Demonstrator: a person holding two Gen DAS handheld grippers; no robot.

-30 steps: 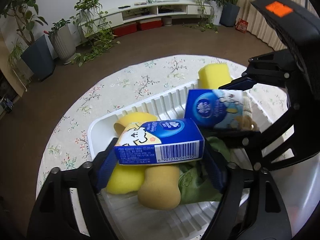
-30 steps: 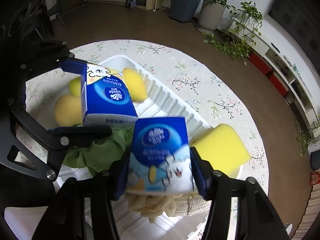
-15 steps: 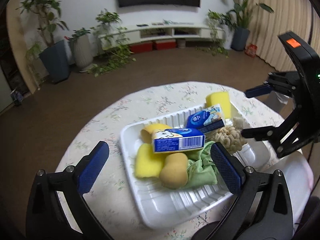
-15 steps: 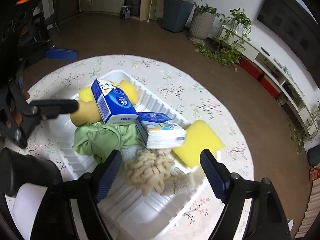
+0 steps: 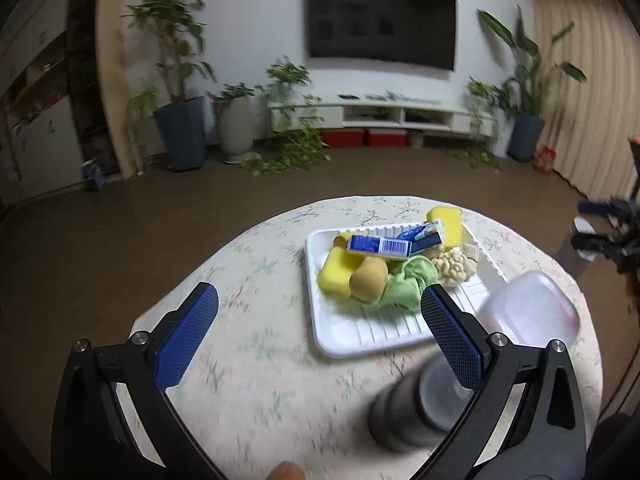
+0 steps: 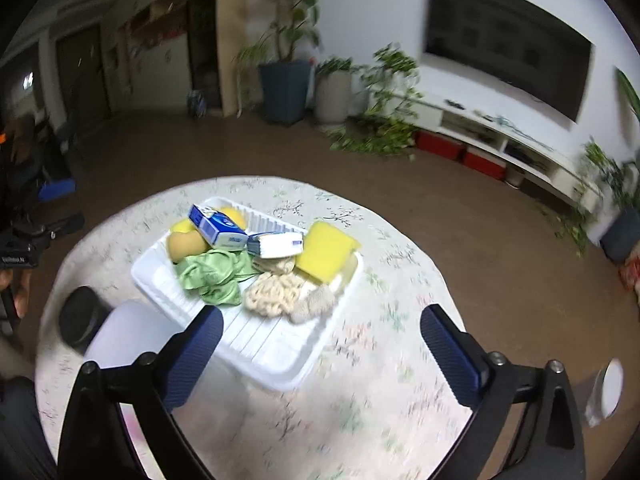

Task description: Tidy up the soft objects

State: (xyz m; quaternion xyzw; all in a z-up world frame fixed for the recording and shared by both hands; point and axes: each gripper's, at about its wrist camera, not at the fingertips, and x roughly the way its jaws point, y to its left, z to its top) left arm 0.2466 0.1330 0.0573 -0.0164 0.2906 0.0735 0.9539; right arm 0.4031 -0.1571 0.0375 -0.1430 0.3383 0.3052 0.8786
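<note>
A white ribbed tray on the round floral table holds soft things: two blue tissue packs, yellow sponges, a tan sponge, a green cloth and a cream mop-like pad. My left gripper is open and empty, well back from the tray. My right gripper is open and empty, above the tray's near edge.
A dark cylinder and a translucent lid lie on the table by the tray. The table edge curves all round. Plants, a TV wall and a low shelf stand beyond.
Both grippers let go of their tissue packs, which now lie in the tray, then opened wide and pulled back and up away from it.
</note>
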